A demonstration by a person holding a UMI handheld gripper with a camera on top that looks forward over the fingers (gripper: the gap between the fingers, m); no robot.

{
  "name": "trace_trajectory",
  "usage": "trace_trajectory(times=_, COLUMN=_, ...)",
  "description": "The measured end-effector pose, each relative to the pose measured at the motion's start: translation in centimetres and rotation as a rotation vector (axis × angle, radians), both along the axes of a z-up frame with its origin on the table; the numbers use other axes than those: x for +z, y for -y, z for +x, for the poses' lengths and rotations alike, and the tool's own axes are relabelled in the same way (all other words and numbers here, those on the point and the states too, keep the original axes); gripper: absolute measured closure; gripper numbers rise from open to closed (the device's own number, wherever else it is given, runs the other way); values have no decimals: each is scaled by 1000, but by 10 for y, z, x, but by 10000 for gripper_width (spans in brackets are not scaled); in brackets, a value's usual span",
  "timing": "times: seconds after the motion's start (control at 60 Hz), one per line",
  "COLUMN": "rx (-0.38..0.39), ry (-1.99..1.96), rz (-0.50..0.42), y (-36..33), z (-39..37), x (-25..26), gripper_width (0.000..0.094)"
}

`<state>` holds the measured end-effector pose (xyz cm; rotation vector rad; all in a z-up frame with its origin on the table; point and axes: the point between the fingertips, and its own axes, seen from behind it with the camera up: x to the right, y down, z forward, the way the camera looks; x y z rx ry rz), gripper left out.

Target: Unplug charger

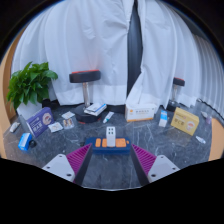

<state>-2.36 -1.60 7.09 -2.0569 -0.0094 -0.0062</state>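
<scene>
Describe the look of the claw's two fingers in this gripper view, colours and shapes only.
The claw shows as two pale grey fingers entering from below, one at each side. Each bears a magenta pad on its inner face, roughly triangular in this view and ridged with fine lines, the tips pointing inward toward each other. No cables, printed markings, hand or sleeve show on it.
</scene>
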Motion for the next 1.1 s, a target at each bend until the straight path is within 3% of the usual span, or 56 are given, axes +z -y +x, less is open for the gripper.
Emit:
trace_trajectory(times=0.067, rx=2, ry=23, rz=14, y=-37, z=-7, x=-4, gripper_width=258)
trace_trajectory(times=0.217, rx=3, ry=49, rz=1, y=-92, z=-10, x=-29, gripper_width=402)
trace_trajectory(times=0.383, rx=-31, ry=44, rz=-11, y=-107, z=0, x=-54, gripper_width=725)
trace_trajectory(times=0.533, rx=-29, ry=18, rz=-6, y=-107, z=-2, x=-55, gripper_width=828)
trace_trajectory(times=0.7, rx=-51, ry=19, rz=-10, y=-108, z=-1, x=-43, gripper_width=865)
trace_trajectory(times=0.783, rx=-42, ry=115, rz=226, y=-116, z=-2, x=60, gripper_width=866)
trace_trajectory(times=0.867, rx=-13, ry=84, rz=284, y=-130, z=-10, x=115, gripper_width=866)
trace_trajectory(times=0.983, rx=-66, ry=25, rz=285, y=-125, z=22, x=145, gripper_width=867)
trace_trajectory(times=1.1, rx=-96, ry=38, rz=222, y=-110, z=66, x=114, gripper_width=866)
